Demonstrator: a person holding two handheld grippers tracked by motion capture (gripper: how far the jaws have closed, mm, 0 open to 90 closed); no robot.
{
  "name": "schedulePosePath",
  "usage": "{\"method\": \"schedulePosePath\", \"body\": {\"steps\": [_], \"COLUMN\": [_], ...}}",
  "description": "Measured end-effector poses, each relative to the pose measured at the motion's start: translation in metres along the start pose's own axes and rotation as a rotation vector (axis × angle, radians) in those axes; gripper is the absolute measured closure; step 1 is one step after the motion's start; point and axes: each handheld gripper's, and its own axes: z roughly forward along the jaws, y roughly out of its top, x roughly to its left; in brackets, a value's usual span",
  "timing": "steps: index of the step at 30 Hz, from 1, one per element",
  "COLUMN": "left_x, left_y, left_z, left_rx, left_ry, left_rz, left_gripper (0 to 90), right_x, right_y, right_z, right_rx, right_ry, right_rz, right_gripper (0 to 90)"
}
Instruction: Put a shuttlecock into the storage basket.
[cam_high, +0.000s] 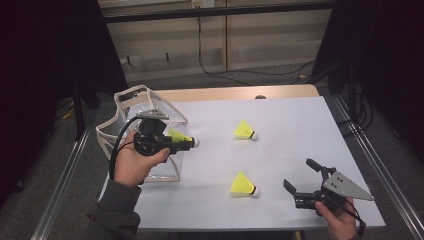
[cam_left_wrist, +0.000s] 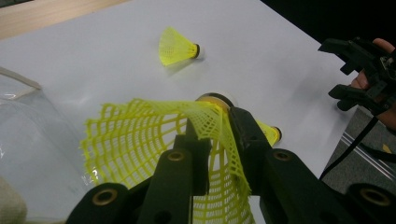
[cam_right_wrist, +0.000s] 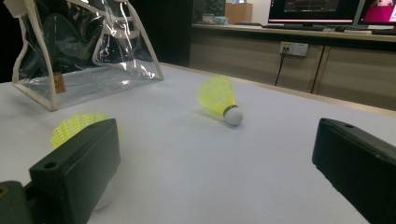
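Left gripper (cam_high: 176, 143): I have it raised at the left of the table, in front of the bag, jaws pointing right. The jaws are clamped together on the skirt of a shuttlecock, pinching the mesh flat.

Held shuttlecock (cam_left_wrist: 154, 140): yellow mesh skirt, pale cork. In my left gripper view the skirt is creased between the two black jaws and the cork sticks out past their tips. In the high view it hangs above the white surface, just right of the bag.

Right gripper (cam_high: 303, 176): I hold it low at the near right corner of the table, jaws pointing left. The jaws stand wide apart with nothing between them.

Far shuttlecock (cam_high: 245, 131): lying on its side near the middle of the table, cork to the right, well apart from both grippers.

Near shuttlecock (cam_high: 243, 185): lying on its side toward the near edge, cork to the right, between my two hands and left of the right gripper. In my right gripper view its yellow skirt shows partly behind one jaw.

Clear bag (cam_high: 120, 125): transparent plastic with cream trim, standing open at the far left edge of the table, just behind my left hand.

Table (cam_high: 290, 120): white surface, a wooden strip along its far edge.
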Motion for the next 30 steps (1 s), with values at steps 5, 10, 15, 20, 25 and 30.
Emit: {"method": "schedulePosePath", "body": {"steps": [5, 10, 15, 20, 25, 30], "left_x": [0.0, 0.001, 0.0, -0.001, 0.0, 0.002], "left_y": [0.002, 0.005, 0.008, 0.012, 0.014, 0.016], "left_z": [-0.002, -0.005, -0.008, -0.011, -0.014, -0.016], "left_rx": [-0.001, -0.006, -0.001, 0.0, -0.003, -0.001], "left_ry": [0.003, 0.002, 0.006, 0.006, 0.008, 0.003], "left_rz": [-0.004, -0.011, -0.012, -0.018, -0.021, -0.023], "left_gripper": [78.8, 78.8, 78.8, 78.8, 78.8, 78.8], "right_x": [0.0, 0.0, 0.0, 0.001, 0.001, 0.001], "right_y": [0.0, 0.0, 0.0, 0.0, 0.0, 0.0], "right_z": [0.0, 0.0, 0.0, 0.0, 0.0, 0.0], "right_rx": [0.0, 0.0, 0.0, -0.002, -0.002, -0.003], "right_ry": [0.0, 0.001, 0.002, 0.001, 0.001, 0.001], "right_rz": [0.0, 0.0, -0.002, 0.0, -0.001, -0.002], "right_gripper": [0.9, 0.9, 0.9, 0.9, 0.9, 0.9]}}
